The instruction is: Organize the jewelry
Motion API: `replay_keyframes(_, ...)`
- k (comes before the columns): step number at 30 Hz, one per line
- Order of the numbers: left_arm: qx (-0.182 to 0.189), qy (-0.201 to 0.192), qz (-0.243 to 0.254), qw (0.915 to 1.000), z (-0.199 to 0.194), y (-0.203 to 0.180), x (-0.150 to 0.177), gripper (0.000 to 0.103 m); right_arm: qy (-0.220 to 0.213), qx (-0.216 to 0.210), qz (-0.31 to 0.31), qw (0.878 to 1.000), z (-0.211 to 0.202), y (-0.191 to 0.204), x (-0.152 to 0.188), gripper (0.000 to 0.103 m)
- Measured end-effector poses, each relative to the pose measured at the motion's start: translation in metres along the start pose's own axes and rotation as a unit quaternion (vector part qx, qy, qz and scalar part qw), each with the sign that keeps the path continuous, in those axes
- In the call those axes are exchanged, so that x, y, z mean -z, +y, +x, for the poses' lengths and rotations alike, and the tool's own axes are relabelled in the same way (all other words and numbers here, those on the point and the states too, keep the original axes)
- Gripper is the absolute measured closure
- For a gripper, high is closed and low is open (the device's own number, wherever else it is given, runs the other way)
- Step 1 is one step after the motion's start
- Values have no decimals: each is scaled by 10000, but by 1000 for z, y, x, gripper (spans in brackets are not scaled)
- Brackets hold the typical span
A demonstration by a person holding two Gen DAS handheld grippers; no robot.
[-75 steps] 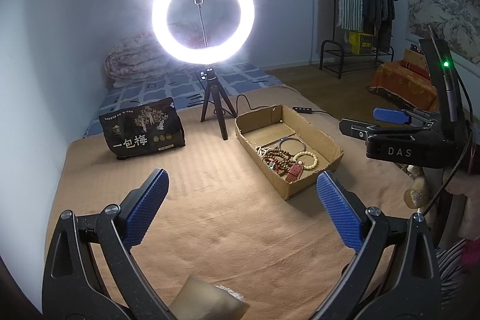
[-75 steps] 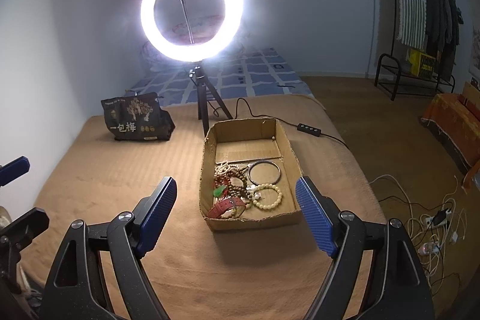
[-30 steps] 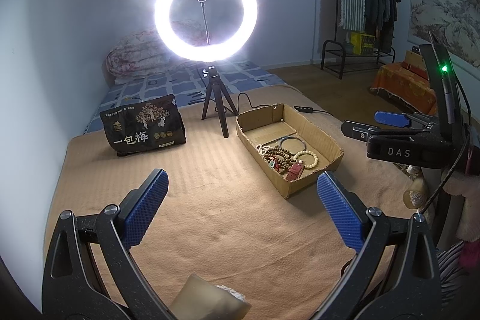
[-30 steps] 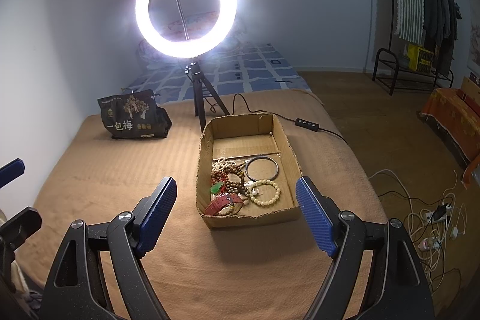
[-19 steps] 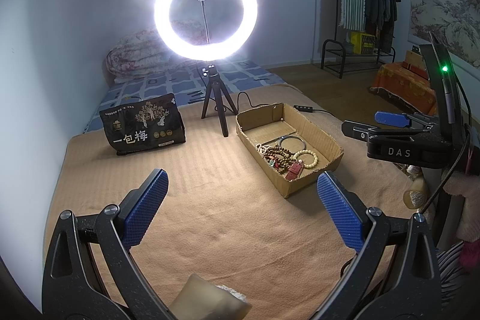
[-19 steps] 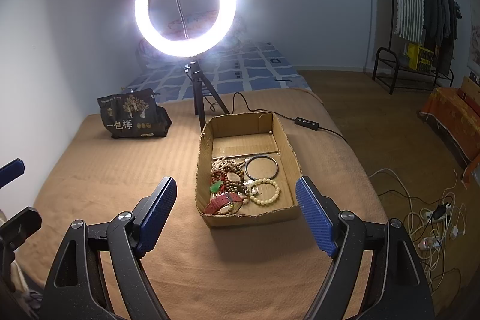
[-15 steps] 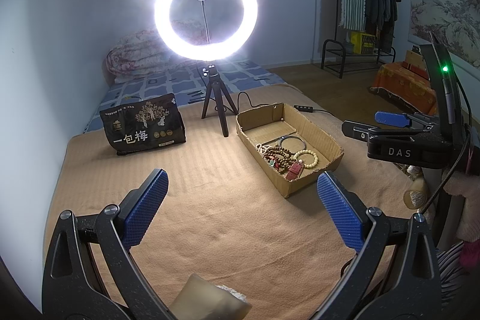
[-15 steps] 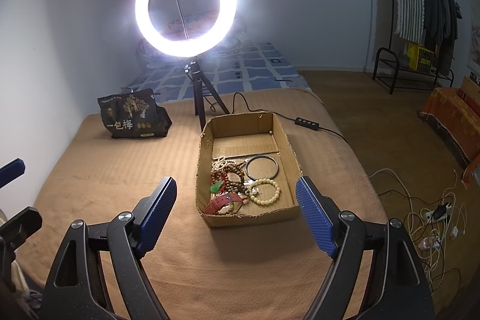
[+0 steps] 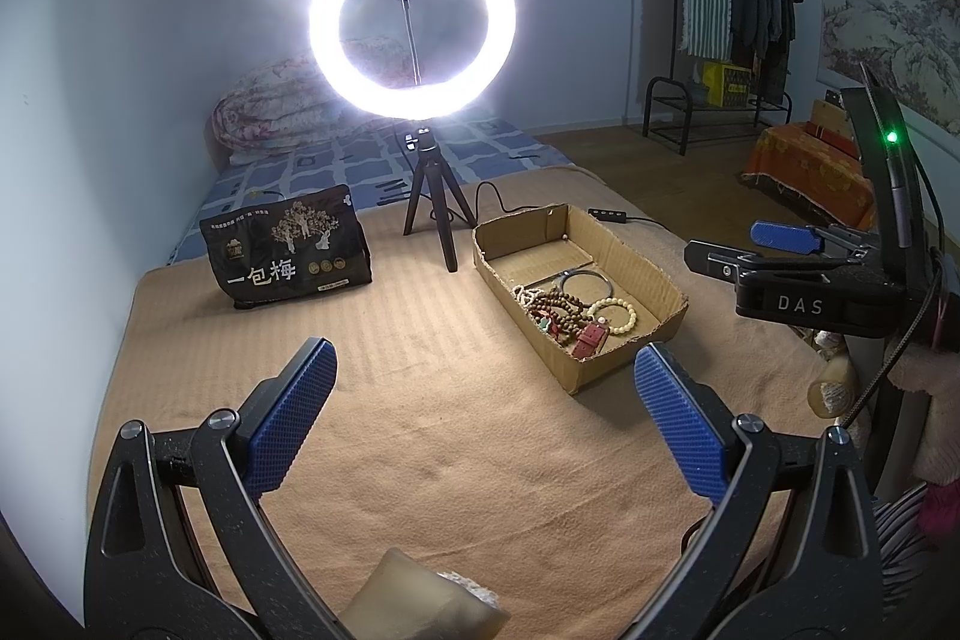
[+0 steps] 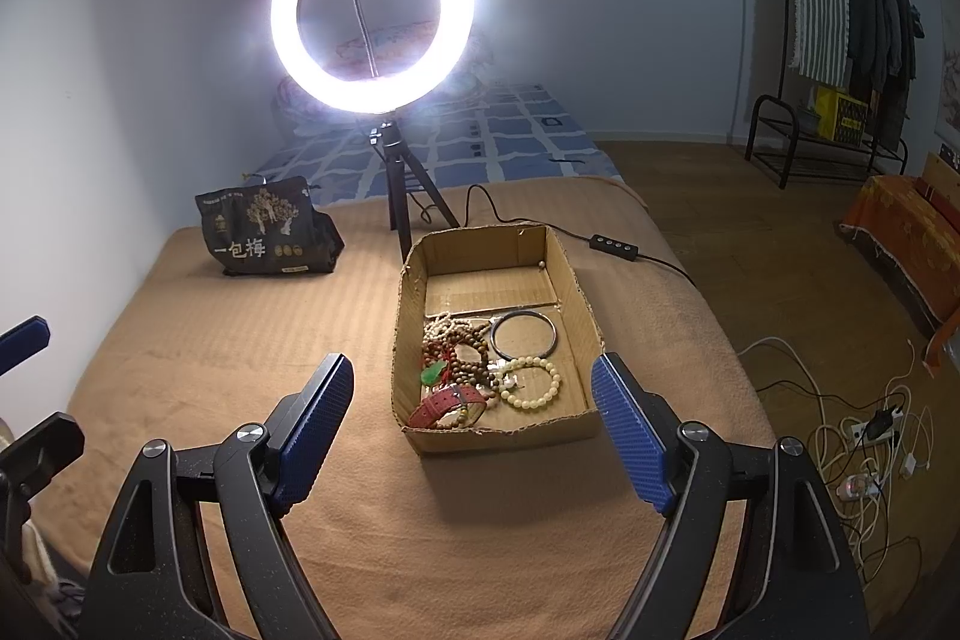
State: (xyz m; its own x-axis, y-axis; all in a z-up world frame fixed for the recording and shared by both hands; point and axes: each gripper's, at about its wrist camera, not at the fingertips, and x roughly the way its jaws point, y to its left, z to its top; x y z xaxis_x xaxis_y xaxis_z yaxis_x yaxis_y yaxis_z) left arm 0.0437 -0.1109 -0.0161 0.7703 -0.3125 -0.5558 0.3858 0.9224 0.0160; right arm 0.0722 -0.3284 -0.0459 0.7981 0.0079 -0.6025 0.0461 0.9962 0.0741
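Observation:
An open cardboard box [image 10: 585, 316] [image 9: 654, 274] lies on the brown blanket. Its near half holds a heap of jewelry: brown bead strands [image 10: 462, 346], a cream bead bracelet [image 10: 534, 382] [image 9: 612, 313], a dark metal bangle [image 10: 523, 334], a green pendant [image 10: 433, 373] and a red strap [image 10: 447, 403] [image 9: 591, 337]. My right gripper [image 10: 474, 430] is open and empty, just short of the box's near end. My left gripper [image 9: 483, 412] is open and empty, left of the box and nearer. The right gripper also shows from the side in the left wrist view [image 9: 780, 244].
A lit ring light on a black tripod [image 10: 396, 196] [image 9: 429, 214] stands behind the box. Its cable and remote [image 10: 612, 244] run past the box's far right. A black snack bag [image 10: 267, 232] [image 9: 288, 256] stands at the back left. The floor with cables [image 10: 858, 448] is right of the bed.
The right gripper has drifted slightly closer to the box over the sequence. The left gripper has barely moved. Both stay open and empty.

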Motion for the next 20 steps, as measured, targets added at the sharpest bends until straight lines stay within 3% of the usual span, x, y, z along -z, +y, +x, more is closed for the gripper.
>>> replay_keyframes(20, -143, -107, 45, 9998, -4, -3, 8, 2, 51, -30, -53, 10000, 0, 0, 3, 21)
